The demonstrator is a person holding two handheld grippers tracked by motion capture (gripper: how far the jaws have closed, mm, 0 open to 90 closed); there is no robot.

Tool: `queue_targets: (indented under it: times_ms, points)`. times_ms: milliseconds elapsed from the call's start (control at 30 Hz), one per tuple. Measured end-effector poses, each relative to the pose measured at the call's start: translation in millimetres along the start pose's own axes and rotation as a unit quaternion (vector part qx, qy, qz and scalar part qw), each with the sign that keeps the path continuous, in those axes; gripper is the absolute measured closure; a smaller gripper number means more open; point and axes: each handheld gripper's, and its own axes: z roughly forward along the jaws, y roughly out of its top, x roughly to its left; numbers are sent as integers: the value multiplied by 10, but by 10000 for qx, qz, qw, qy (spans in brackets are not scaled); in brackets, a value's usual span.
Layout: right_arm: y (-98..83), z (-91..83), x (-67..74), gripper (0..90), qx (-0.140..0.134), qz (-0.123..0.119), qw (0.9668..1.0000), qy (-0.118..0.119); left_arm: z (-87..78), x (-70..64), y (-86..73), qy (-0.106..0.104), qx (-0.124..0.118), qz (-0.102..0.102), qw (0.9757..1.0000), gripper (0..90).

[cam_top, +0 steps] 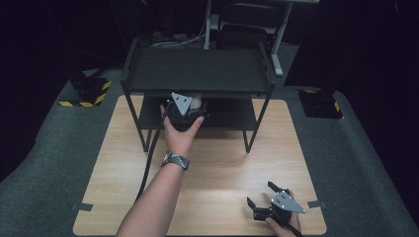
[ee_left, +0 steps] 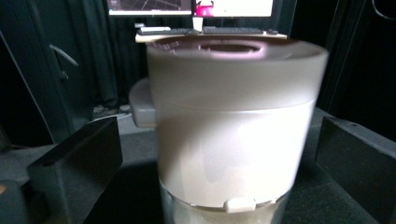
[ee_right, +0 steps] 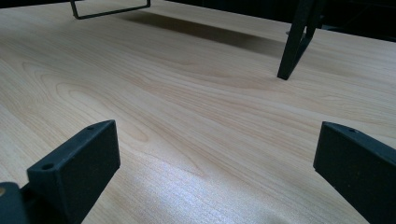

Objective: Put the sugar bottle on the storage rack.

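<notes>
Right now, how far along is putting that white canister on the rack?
Looks done: the white canister stands on the black rack's lower shelf. In hand: the left gripper sits around it, jaws open, not pressing. Left: drawing it clear. The right gripper rests open over the table.

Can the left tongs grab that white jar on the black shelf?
Probably yes. The left tongs stand open with the white jar right between the two black jaws on the lower shelf, and nothing sits in between. There is a gap on each side, so they only need to close.
</notes>
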Motion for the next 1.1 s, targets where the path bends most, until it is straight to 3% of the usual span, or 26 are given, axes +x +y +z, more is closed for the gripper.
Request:
queue_targets:
  times_ms: [133, 667, 1100]
  points:
    - [2, 1, 0, 3, 4, -3, 10000, 3, -100, 65, -18, -153, -92, 112, 9998, 4]
    - [8, 4, 17, 3, 17, -5, 10000, -29, -763, 296, -322, -463, -513, 108, 9975, 4]
    - [5, 3, 24, 3, 10, 9, 10000, -52, -1267, 506, -861, -696, -664, 157, 9952, 4]
